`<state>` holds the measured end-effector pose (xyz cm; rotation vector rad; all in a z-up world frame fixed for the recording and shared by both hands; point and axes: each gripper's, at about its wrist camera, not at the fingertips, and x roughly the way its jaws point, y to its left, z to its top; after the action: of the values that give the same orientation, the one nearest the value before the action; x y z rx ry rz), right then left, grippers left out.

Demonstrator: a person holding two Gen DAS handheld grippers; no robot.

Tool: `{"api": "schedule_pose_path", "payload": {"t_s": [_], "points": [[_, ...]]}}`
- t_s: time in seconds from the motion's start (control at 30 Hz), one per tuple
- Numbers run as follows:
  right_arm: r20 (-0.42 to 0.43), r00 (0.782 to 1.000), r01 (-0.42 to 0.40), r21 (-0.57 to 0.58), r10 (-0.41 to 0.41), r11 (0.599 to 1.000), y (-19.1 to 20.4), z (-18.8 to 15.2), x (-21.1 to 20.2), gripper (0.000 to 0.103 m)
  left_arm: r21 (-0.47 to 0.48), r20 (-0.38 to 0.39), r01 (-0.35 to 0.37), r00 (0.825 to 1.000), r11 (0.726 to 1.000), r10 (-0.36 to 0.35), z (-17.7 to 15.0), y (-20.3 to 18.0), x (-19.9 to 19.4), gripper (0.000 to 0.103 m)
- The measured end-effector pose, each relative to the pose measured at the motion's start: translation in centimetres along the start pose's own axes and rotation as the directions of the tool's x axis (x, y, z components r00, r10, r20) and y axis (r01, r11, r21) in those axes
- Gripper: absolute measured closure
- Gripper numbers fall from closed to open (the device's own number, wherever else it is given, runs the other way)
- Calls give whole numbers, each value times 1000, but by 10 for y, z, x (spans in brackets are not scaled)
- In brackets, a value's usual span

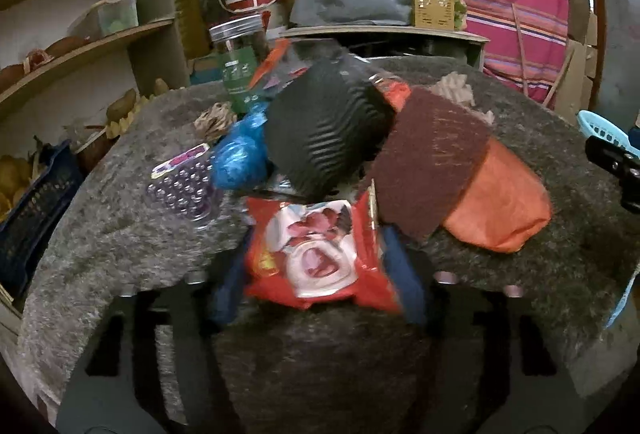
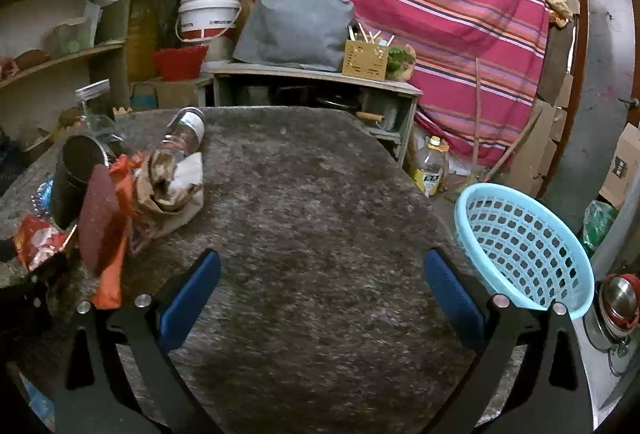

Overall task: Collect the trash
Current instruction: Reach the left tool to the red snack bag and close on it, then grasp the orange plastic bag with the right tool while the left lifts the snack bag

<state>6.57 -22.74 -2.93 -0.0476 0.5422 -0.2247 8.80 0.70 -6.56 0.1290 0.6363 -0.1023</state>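
Your left tool (image 1: 320,274) has its blue pads (image 1: 404,274) on either side of the crinkled red foil snack wrapper (image 1: 316,254), which lies at the near edge of the litter pile on the grey fuzzy desk (image 1: 120,234). The pads look to be touching the wrapper's edges, but blur keeps me from saying they truly pinch it. Expect the wrapper to be very light, thin, slick and easily crumpled, so take it across the middle where the foil bunches, not by a loose corner. Behind it sit a black ribbed cup (image 1: 328,134), a maroon scouring pad (image 1: 432,162) over an orange plastic bag (image 1: 504,210), and a blue crumpled bag (image 1: 240,154). Your right tool (image 2: 320,298) is spread wide and empty over bare desk, with the light blue perforated plastic basket (image 2: 524,246) just to its right.
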Motion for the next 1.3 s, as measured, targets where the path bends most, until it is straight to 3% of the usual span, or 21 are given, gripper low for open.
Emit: {"api": "schedule_pose_path", "payload": {"t_s": [0.07, 0.13, 0.23, 0.27, 0.3, 0.8, 1.0, 1.03, 1.13, 1.17, 1.2, 1.27, 1.3], "points": [[-1, 1000, -5, -8, 5, 1000, 4, 2, 0, 4, -35, -12, 40, 999, 999, -40, 1, 9, -1, 51], [0, 1000, -14, -14, 14, 1000, 10, 2, -1, 4, -50, -17, 57, 998, 997, -58, 1, 15, -3, 62], [-2, 999, -33, -17, 33, 999, 17, 5, -2, 4, -69, -22, 66, 997, 995, -68, 3, 25, -6, 70], [-3, 999, -42, -15, 42, 999, 19, 5, -3, 4, -76, -21, 70, 997, 995, -72, 4, 29, -8, 82], [-5, 999, -50, -12, 50, 999, 20, 7, -3, 4, -77, -28, 72, 997, 994, -74, 5, 32, -9, 102], [0, 987, -159, -56, 159, 986, 60, 15, -9, 4, -100, 37, 18, 999, 995, -15, 14, 72, -34, 102], [-84, 978, -200, -121, 191, 972, 87, 6, 11, 5, -146, 26, 10, 1000, 989, -6, 13, 96, -33, 102], [-106, 974, -212, -127, 199, 969, 91, 5, 17, 8, -151, 21, 8, 1000, 989, -5, 12, 98, -32, 102], [-167, 955, -267, -123, 245, 956, 97, 2, 28, 44, -147, 13, 6, 1000, 989, -4, 9, 98, -30, 102], [-184, 948, -283, -117, 259, 952, 98, 0, 31, 53, -144, 14, 5, 1000, 990, -3, 9, 97, -30, 102], [-194, 942, -300, -113, 275, 947, 99, -1, 33, 56, -141, 15, 5, 1000, 990, -3, 9, 97, -30, 102], [-197, 935, -322, -119, 295, 939, 100, -2, 32, 78, -141, 19, 6, 1000, 990, -4, 10, 96, -31, 102], [-197, 931, -337, -133, 309, 932, 102, -2, 30, 84, -144, 21, 6, 1000, 990, -3, 11, 96, -32, 102]]}}
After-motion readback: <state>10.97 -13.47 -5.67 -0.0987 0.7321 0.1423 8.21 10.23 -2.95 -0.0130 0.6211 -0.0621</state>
